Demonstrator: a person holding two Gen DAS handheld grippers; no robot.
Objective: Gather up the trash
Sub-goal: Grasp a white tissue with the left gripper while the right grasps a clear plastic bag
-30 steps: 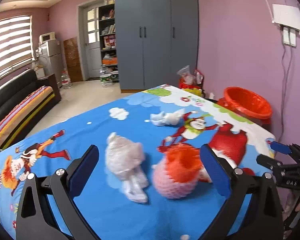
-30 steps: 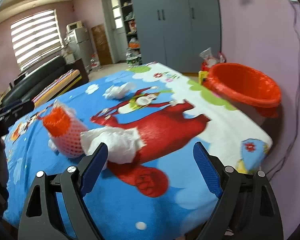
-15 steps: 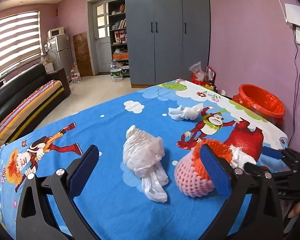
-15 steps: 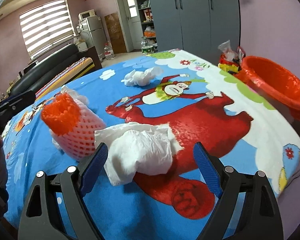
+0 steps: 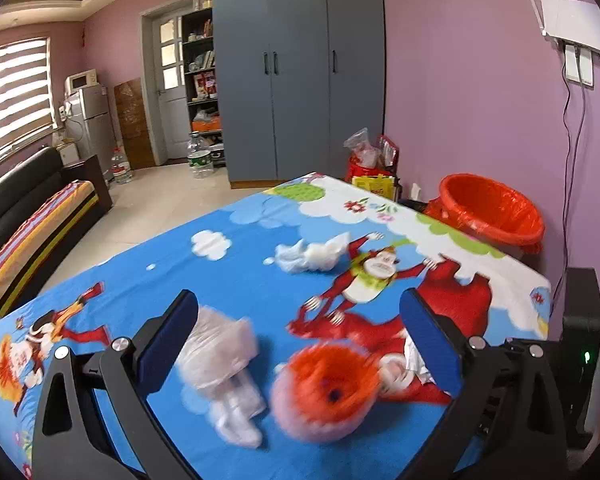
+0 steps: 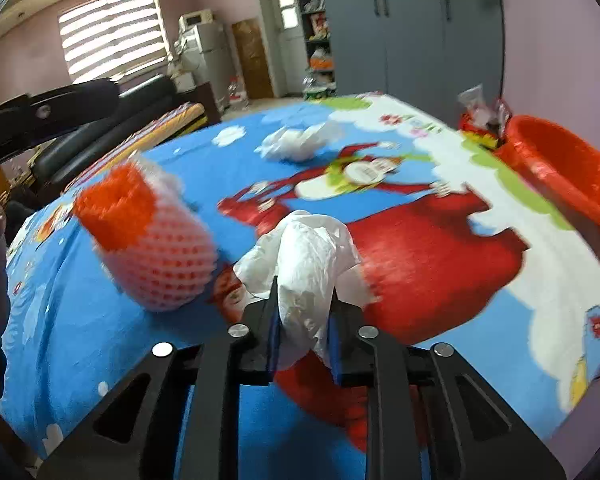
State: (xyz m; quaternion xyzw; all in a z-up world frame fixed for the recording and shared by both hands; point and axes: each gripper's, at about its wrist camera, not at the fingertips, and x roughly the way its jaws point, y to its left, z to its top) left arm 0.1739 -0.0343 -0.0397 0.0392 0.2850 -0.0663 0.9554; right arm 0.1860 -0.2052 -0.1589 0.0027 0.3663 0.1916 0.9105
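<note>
Pink walls and a grey wardrobe (image 5: 300, 68) stand behind the table (image 5: 240, 280), which wears a blue cartoon cloth. Working left to right in my left wrist view: my left gripper (image 5: 300, 344) hangs released, jaws wide, over two pieces near the table's near edge. By the left pad lies a crumpled clear plastic bag (image 5: 220, 364); toward the right pad stands the pink-and-orange foam net sleeve (image 5: 324, 392), blurred. Further toward the far edge rests a white crumpled tissue (image 5: 312, 256), well apart from both. Past the table's far right corner sits the red-lined bin (image 5: 492, 212).

My right gripper (image 6: 302, 332) has just been closing and now clenches a white paper wad (image 6: 308, 264), its pads pinching the lower part while the rest billows above them.

I judge all this trash light, soft and crushable. The wad may slip free, so a pinch across its bulk suits. The net sleeve is springy; I would squeeze its sides across the middle.
</note>
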